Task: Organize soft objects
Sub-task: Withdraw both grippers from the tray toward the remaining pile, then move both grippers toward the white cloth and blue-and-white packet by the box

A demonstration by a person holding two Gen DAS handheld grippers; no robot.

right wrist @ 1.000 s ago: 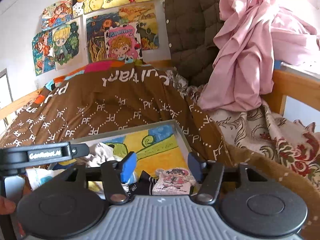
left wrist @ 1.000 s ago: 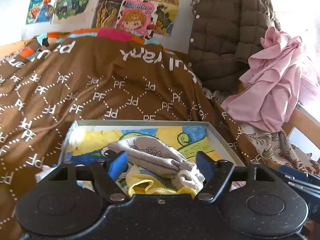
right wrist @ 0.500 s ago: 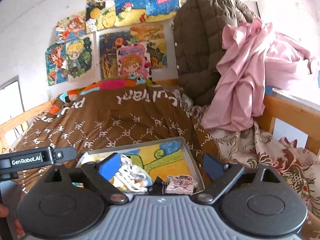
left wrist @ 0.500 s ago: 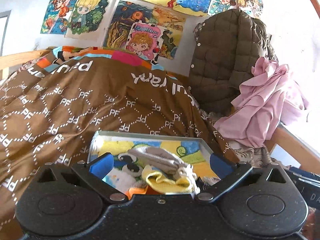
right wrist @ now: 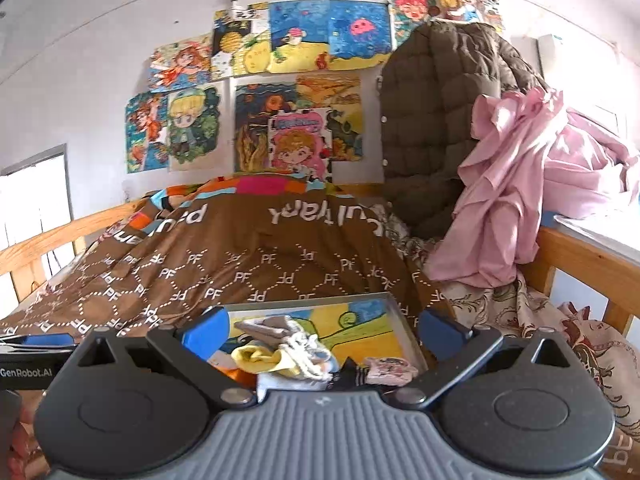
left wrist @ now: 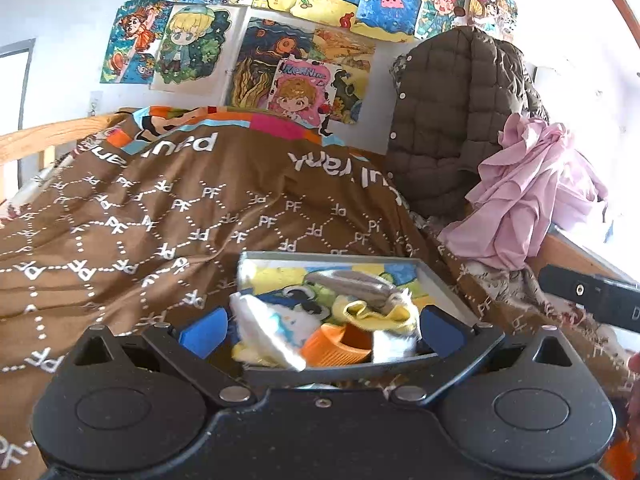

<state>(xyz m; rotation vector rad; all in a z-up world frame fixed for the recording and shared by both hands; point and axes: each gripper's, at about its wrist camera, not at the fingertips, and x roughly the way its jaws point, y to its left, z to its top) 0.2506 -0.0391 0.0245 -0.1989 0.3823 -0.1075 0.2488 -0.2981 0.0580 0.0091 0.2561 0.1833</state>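
A grey tray (left wrist: 440,284) (right wrist: 404,320) with a colourful picture bottom lies on the brown bedspread and holds a heap of socks. On top are a grey sock (left wrist: 352,282) (right wrist: 268,326), a yellow sock (left wrist: 380,314) (right wrist: 256,358), a white printed sock (left wrist: 268,326) and an orange one (left wrist: 332,346). A pink printed sock (right wrist: 390,370) lies at the tray's near right. My left gripper (left wrist: 320,330) stands open just in front of the tray, fingers empty. My right gripper (right wrist: 322,328) is open too, held back above the tray's near edge.
The brown patterned bedspread (left wrist: 160,216) covers the bed. A brown quilted jacket (left wrist: 452,120) and a pink garment (left wrist: 528,196) hang at the right over a wooden rail (right wrist: 580,256). Posters (right wrist: 296,80) cover the wall. The other gripper's body (left wrist: 592,296) reaches in from the right.
Both grippers opened wider and drew back and up from the tray. The socks stay in the tray, and more of the wall shows.
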